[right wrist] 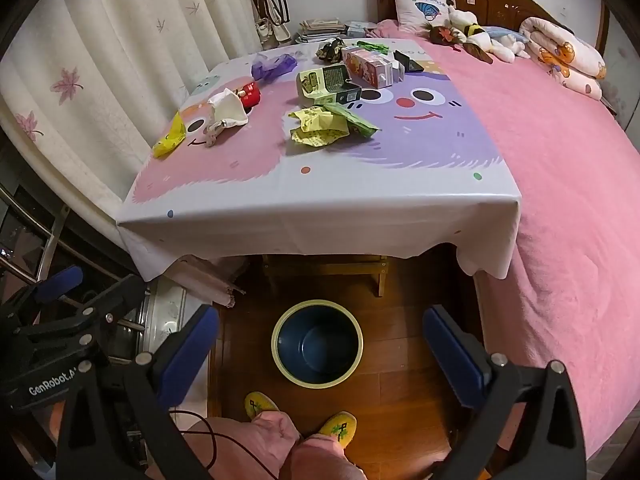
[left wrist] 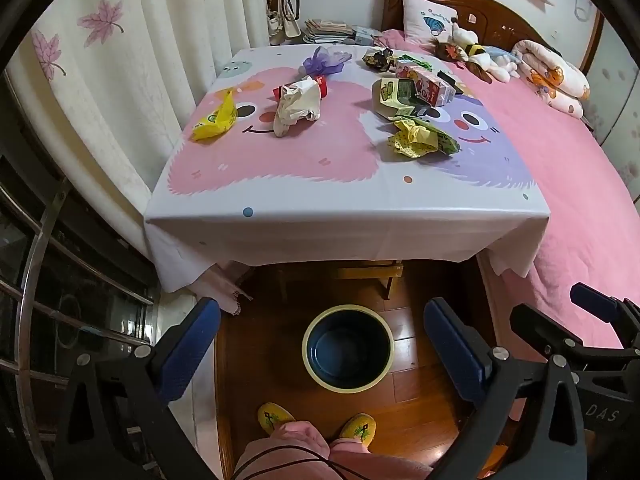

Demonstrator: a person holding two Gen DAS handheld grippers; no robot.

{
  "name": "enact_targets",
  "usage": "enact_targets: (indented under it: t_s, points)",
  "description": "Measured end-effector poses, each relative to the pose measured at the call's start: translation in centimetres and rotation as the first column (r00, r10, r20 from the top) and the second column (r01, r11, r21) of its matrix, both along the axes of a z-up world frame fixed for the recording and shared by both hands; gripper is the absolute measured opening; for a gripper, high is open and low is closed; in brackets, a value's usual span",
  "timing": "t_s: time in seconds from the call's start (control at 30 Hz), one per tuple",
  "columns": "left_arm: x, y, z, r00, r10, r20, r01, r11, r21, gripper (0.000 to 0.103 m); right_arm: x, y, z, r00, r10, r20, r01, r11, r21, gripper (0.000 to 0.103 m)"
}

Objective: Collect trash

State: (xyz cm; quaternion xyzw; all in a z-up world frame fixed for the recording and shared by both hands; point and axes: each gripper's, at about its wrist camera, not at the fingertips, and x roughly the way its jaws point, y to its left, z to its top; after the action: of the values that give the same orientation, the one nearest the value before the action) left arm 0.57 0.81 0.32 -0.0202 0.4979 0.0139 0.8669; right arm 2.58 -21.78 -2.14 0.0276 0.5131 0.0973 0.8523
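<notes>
The left gripper point(left wrist: 320, 348) has its blue-padded fingers point(left wrist: 192, 344) spread wide with nothing between them; low in the frame between them sits the bin point(left wrist: 347, 350), a dark round pail with a pale rim, standing on the wood floor point(left wrist: 412, 392) and showing nothing inside. The right gripper point(right wrist: 320, 352) is likewise spread wide and holds nothing, and the same bin shows at lower centre of its view too. Each gripper appears at the edge of the other's view: the right one at lower right of the left view, the left one at lower left of the right view.

The trash lies on the table point(left wrist: 344, 224), which fills the middle of both views under a cartoon-face cloth. From left to right in the left view: a yellow wrapper point(left wrist: 216, 118) near the left edge, a crumpled white bag point(left wrist: 298, 106) with a red can point(left wrist: 322, 86) just behind it, a purple bag point(left wrist: 326, 60) further up, a green carton point(left wrist: 396, 98) with a pink box point(left wrist: 430, 86) against it, a dark crumpled wrapper point(left wrist: 378, 58) at the top, and yellow-green wrappers point(left wrist: 420, 138) nearest the front on the right side.

At the bottom are the person's pink trousers point(left wrist: 296, 444) and yellow slippers point(left wrist: 276, 416), just below the bin. A pink bed point(left wrist: 568, 200) runs along the right, touching the table, and a curtain point(left wrist: 120, 80) hangs at upper left
</notes>
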Motion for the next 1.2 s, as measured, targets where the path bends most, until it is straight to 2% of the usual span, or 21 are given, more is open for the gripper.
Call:
enact_targets:
  t_s: [0.27,1.2]
  points:
    - [-0.1,-0.4,0.1,1.0,-0.004,0.007,0.003,1.0,0.021,0.101,-0.3,-0.5,-0.4,1.0,-0.003,-0.01,0.003,1.0,0.013,0.099]
    - [-0.6,-0.5,-0.1,1.0,0.008,-0.022,-0.007,1.0,0.009,0.1,-0.4,-0.1,-0.8,0.999,0.016,-0.045,-0.015,0.999,0.032,0.095]
